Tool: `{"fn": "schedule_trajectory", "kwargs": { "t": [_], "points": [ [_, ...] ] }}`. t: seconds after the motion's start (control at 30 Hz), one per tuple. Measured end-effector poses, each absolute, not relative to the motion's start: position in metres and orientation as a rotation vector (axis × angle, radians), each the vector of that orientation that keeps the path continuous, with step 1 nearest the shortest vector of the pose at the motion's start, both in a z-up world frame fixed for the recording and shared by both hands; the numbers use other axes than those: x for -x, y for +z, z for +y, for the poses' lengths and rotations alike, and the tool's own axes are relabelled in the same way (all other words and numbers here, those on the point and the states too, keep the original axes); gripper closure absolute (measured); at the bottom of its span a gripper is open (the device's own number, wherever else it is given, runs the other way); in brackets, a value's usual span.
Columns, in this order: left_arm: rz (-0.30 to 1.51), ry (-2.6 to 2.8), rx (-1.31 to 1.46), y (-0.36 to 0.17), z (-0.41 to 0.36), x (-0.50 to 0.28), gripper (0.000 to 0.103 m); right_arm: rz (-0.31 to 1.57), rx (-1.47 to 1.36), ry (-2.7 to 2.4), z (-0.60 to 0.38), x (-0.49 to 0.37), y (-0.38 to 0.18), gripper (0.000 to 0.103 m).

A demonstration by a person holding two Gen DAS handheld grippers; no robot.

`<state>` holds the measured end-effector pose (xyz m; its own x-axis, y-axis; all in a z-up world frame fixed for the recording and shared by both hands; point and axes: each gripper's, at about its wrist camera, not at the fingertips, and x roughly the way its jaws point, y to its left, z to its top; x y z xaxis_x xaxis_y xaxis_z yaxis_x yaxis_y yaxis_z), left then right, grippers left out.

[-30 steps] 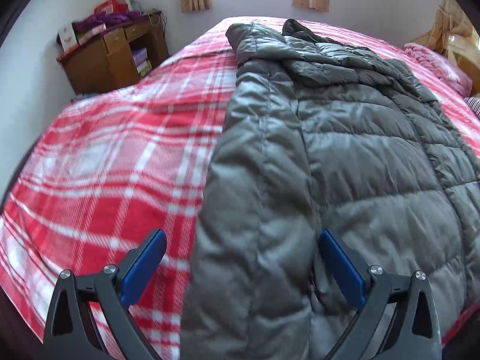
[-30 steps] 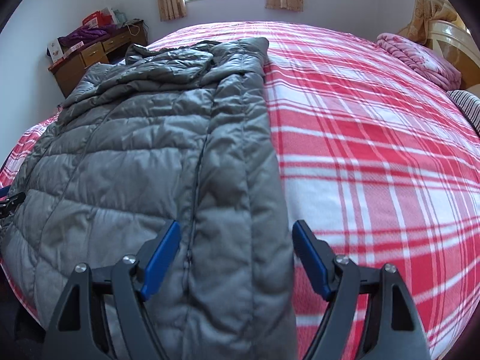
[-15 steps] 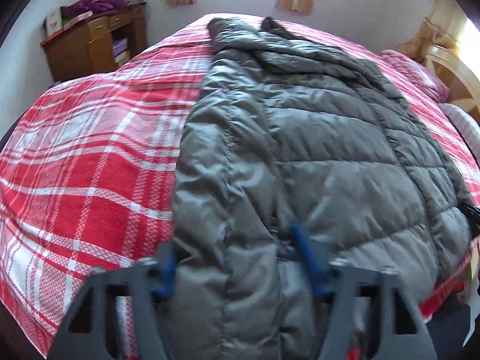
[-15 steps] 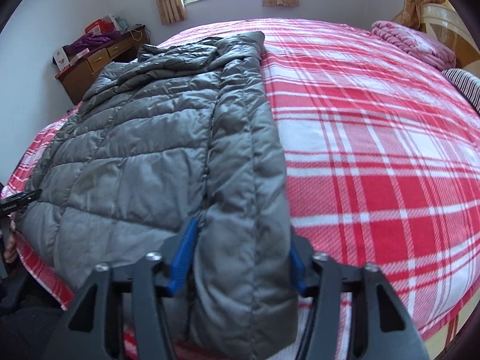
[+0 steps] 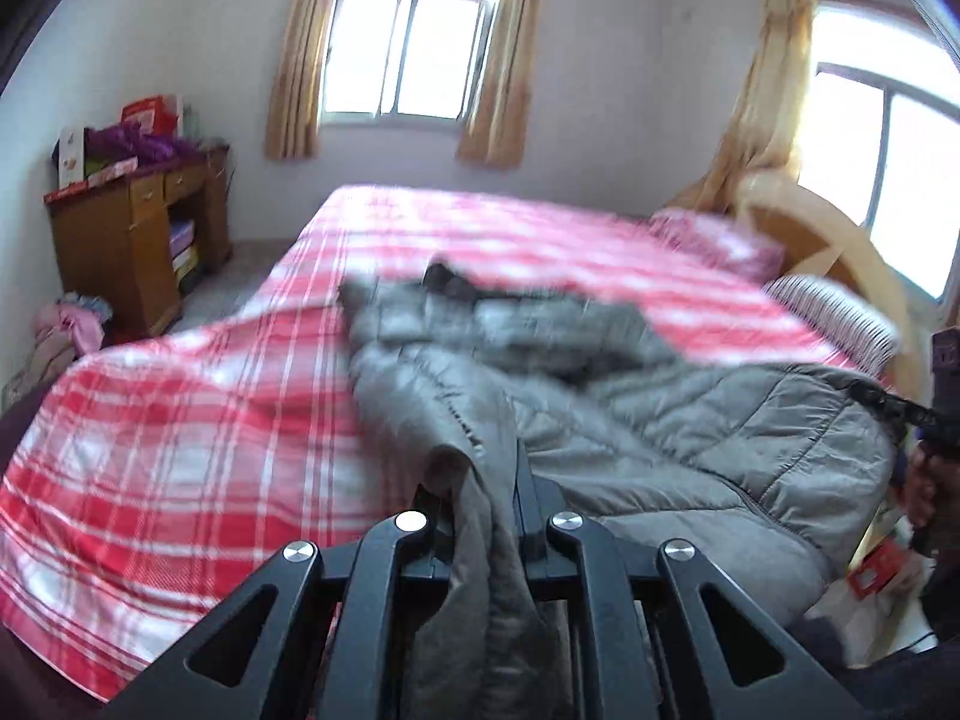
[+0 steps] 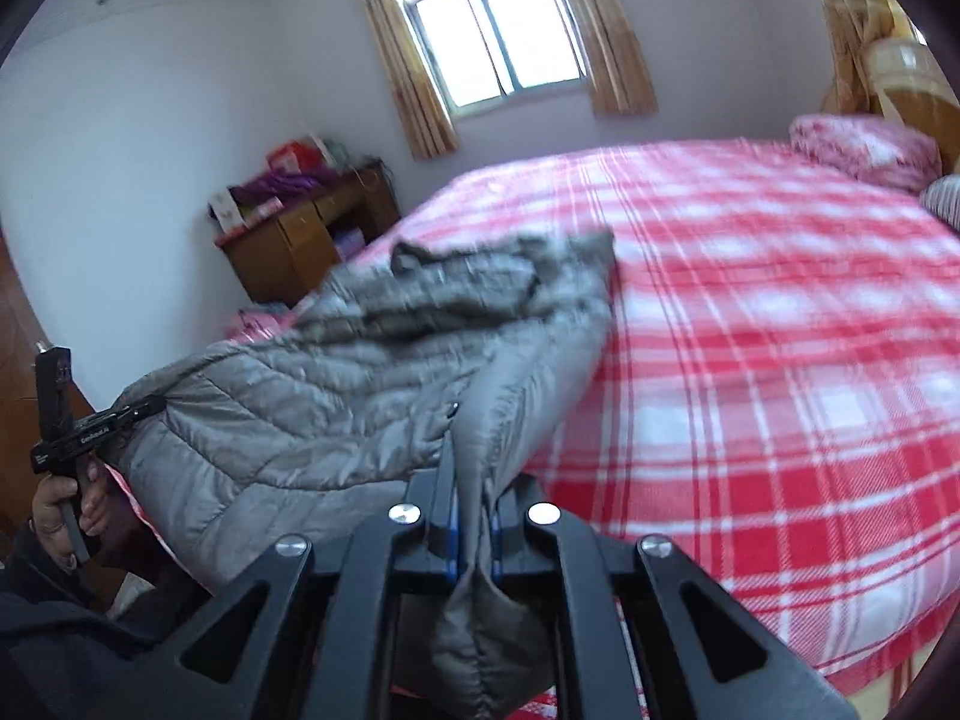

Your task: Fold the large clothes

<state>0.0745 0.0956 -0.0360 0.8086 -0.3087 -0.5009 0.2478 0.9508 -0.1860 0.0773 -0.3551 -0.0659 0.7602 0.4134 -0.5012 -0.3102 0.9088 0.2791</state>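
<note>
Grey quilted jacket (image 5: 690, 420) runs lengthwise away from both tongs across the plaid bed (image 5: 180, 420), its near hem lifted, left tongs (image 5: 480, 516) and right tongs (image 6: 474, 516) each clamped on 1 corner.

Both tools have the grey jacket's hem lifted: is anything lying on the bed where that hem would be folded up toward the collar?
Nothing visible. The left tool and right tool are both shut on the grey jacket, and only the jacket itself lies ahead. The pink pillow and striped pillow sit off beside the headboard, apart from the jacket.
</note>
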Motion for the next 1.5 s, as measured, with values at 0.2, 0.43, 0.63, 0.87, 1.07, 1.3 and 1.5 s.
{"fn": "schedule_trajectory", "kwargs": {
  "t": [0.2,0.43,0.63,0.87,1.07,1.3,1.5],
  "points": [
    [0.479,-0.335,0.165,0.006,0.114,-0.089,0.093,0.396,-0.203,0.408,-0.361,-0.057,0.002,0.095],
    [0.521,-0.267,0.151,-0.037,0.114,-0.207,0.093,0.399,-0.263,0.349,-0.356,-0.158,-0.008,0.095],
    [0.561,-0.183,0.2,-0.065,0.12,-0.287,0.07,0.462,-0.372,0.301,-0.363,-0.242,-0.041,0.095],
    [0.598,0.09,0.151,-0.1,0.122,-0.366,0.022,0.519,-0.409,0.217,-0.368,-0.311,-0.068,0.095],
    [0.596,0.243,0.262,-0.119,0.15,-0.402,0.02,0.583,-0.403,0.113,-0.371,-0.365,-0.098,0.094],
    [0.582,0.324,0.343,-0.112,0.155,-0.411,0.02,0.615,-0.417,0.063,-0.368,-0.408,-0.111,0.087],
    [0.532,0.373,0.321,-0.095,0.156,-0.41,0.016,0.606,-0.455,0.075,-0.365,-0.422,-0.112,0.077]
  ]
}}
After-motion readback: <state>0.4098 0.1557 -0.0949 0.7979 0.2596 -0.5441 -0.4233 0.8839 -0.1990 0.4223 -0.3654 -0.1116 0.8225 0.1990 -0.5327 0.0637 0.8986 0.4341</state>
